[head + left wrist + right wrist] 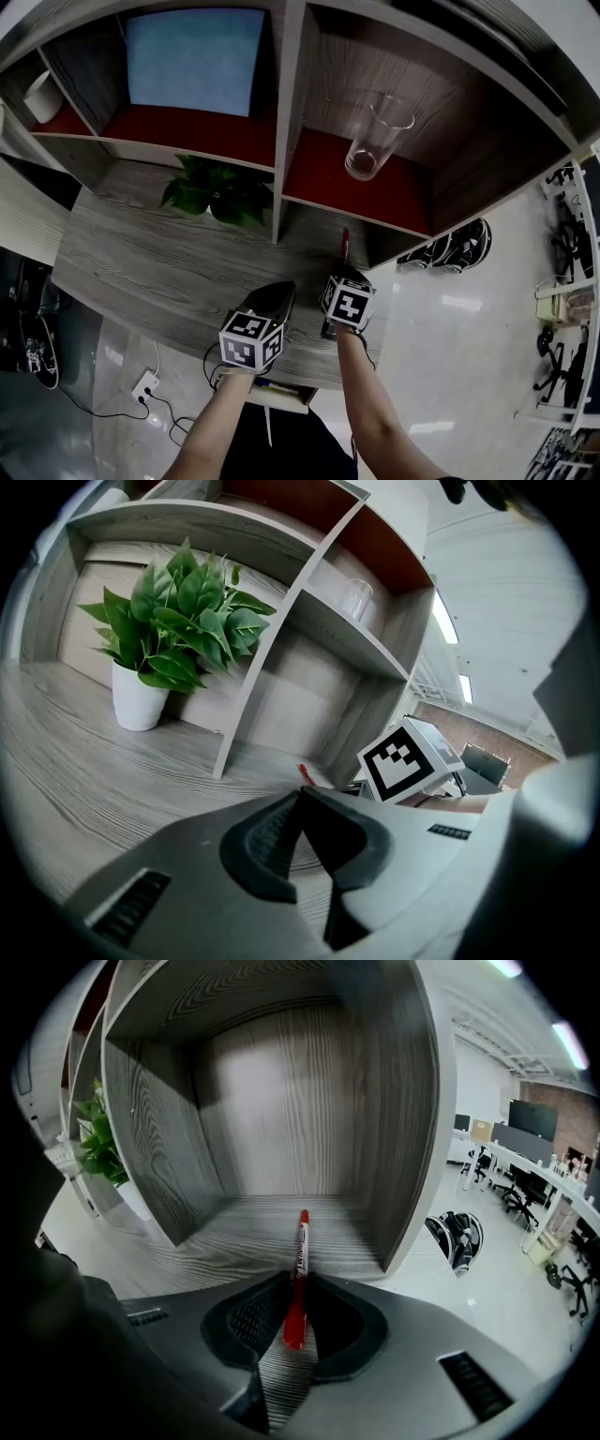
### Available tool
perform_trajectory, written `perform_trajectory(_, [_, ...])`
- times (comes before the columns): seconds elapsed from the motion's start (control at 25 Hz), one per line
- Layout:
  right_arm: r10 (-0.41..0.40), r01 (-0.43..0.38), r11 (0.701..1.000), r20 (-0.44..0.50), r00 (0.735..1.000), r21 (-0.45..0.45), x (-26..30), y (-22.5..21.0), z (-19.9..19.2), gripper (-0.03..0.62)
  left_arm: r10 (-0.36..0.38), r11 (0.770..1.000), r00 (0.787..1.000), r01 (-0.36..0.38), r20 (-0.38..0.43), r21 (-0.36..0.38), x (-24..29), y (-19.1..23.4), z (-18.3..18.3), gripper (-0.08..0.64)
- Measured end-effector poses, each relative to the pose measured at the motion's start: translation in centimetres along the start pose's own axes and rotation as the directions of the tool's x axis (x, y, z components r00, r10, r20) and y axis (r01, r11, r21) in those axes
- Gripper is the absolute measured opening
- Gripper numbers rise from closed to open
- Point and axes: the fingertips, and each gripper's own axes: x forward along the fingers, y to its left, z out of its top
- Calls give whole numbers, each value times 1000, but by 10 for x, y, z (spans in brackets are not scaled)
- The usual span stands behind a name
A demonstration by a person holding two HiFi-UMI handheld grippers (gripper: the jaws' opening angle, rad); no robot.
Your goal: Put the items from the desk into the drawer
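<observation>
A red marker pen (298, 1269) lies lengthwise between the jaws of my right gripper (292, 1277), whose tips close on it from both sides. The pen's cap end points into the lower right shelf bay. In the head view the pen (345, 242) sticks out ahead of the right gripper (341, 274) above the grey wooden desk (159, 272). My left gripper (277, 298) hovers beside it to the left, jaws shut (300, 797) with nothing held. The pen's red tip (302, 772) and the right gripper's marker cube (409, 759) show in the left gripper view.
A potted green plant (216, 191) stands on the desk by the shelf divider. An empty glass (377, 139) sits on the red upper shelf, and a blue panel (195, 60) fills the left bay. Shoes (457, 246) and a power strip (144, 384) lie on the floor.
</observation>
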Motion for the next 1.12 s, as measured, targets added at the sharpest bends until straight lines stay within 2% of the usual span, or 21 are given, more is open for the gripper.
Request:
perform_trajectory(0.4, [96, -94, 995, 78, 992, -36, -27, 17, 15, 64, 34, 999, 999, -34, 21, 9, -17, -8, -8, 28])
perform_trajectory(0.76, [163, -156, 985, 103, 981, -77, -56, 18, 7, 64, 86, 996, 995, -87, 57, 8, -41, -19, -14, 28])
perform_trajectory(1.12, [179, -172, 983, 125, 976, -66, -96, 28, -3, 64, 77, 996, 997, -77, 10, 40, -75, -30, -34, 28])
